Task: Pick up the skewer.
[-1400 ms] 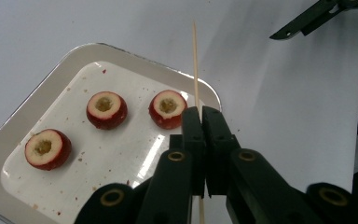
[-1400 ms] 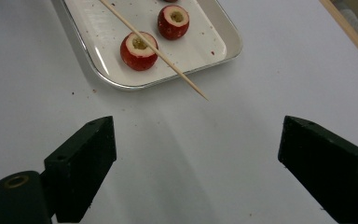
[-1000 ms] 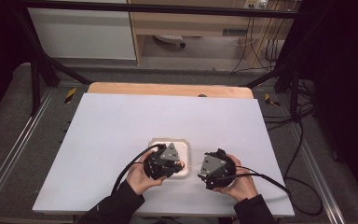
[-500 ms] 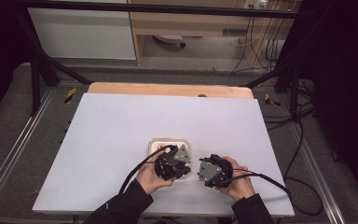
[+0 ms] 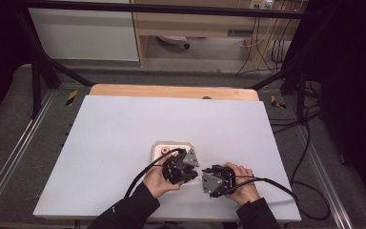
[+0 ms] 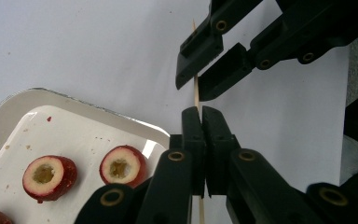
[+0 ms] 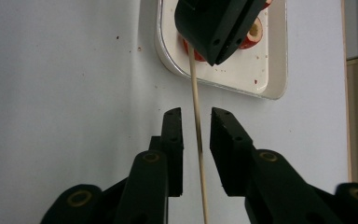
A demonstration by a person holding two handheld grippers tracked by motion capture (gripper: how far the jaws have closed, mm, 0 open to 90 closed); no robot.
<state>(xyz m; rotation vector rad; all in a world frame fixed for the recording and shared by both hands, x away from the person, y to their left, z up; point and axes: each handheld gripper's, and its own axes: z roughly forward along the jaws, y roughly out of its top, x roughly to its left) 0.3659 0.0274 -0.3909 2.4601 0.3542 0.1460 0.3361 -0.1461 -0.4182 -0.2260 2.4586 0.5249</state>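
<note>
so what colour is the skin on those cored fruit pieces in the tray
Red skin on the fruit pieces, pale yellowish flesh inside; clearest in the left gripper view.

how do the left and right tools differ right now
The left tool is shut on the skewer; the right tool has just been closing, its jaws apart with the skewer between them, untouched. The left tool sits nearer the tray. Both are black and line up on the skewer.
</note>
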